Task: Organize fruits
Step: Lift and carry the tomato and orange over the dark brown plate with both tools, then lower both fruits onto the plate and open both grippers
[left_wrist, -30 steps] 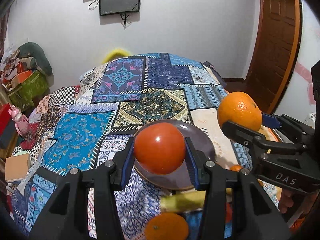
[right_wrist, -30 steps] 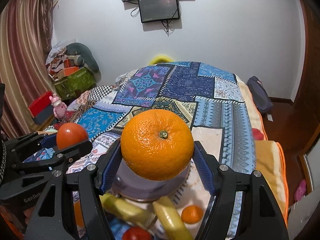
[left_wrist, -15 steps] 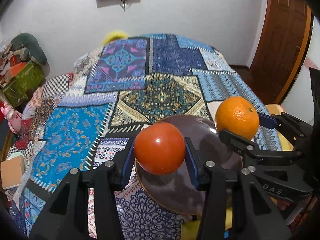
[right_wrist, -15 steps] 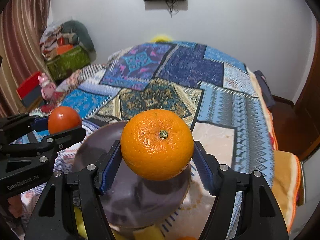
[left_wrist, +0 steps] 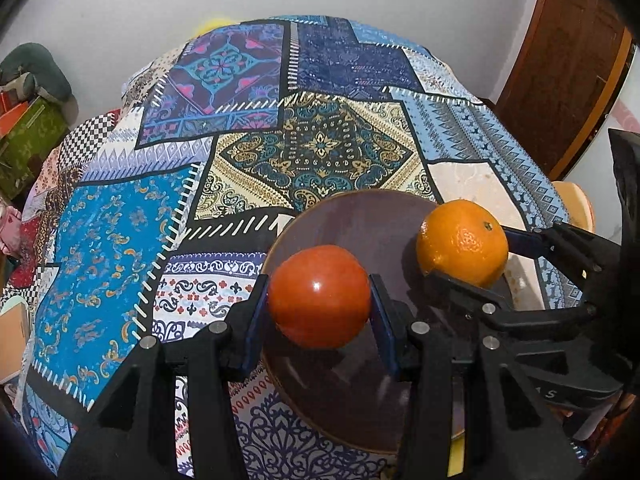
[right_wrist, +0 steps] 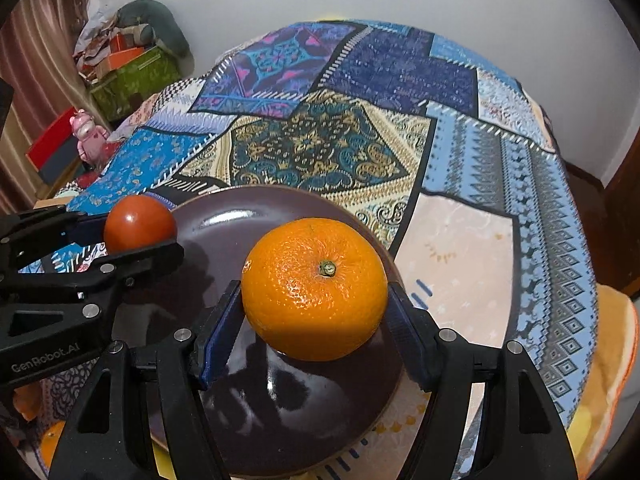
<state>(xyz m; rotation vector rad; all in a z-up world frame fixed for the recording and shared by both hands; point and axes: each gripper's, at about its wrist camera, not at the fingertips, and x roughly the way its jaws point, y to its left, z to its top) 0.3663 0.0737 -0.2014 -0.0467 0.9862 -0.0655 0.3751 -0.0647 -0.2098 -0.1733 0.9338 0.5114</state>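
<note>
**Two fruits held over a dark plate**

The left gripper (left_wrist: 320,300) grips a red tomato (left_wrist: 319,296) between its blue-padded fingers (left_wrist: 256,320), which press against the fruit's two sides. The tomato hangs over the left part of a dark brown plate (left_wrist: 360,216), near the plate's rim; whether it touches the plate cannot be told. The right gripper (right_wrist: 316,312) clasps an orange (right_wrist: 314,288) in the same way, its fingers (right_wrist: 216,336) closed against the peel, the stem scar facing up. The orange sits over the middle-right of the plate (right_wrist: 248,208), casting a shadow on the glossy face below it. In the left wrist view the orange (left_wrist: 462,242) appears to the right of the tomato, the two fruits apart and both above the plate. In the right wrist view the tomato (right_wrist: 139,222) lies at the plate's left edge. The plate rests on a bed covered by a patchwork quilt (left_wrist: 312,148) of blue, cream and purple panels. A second orange fruit (right_wrist: 52,440) shows at the lower left of the right wrist view, partly hidden.
</note>
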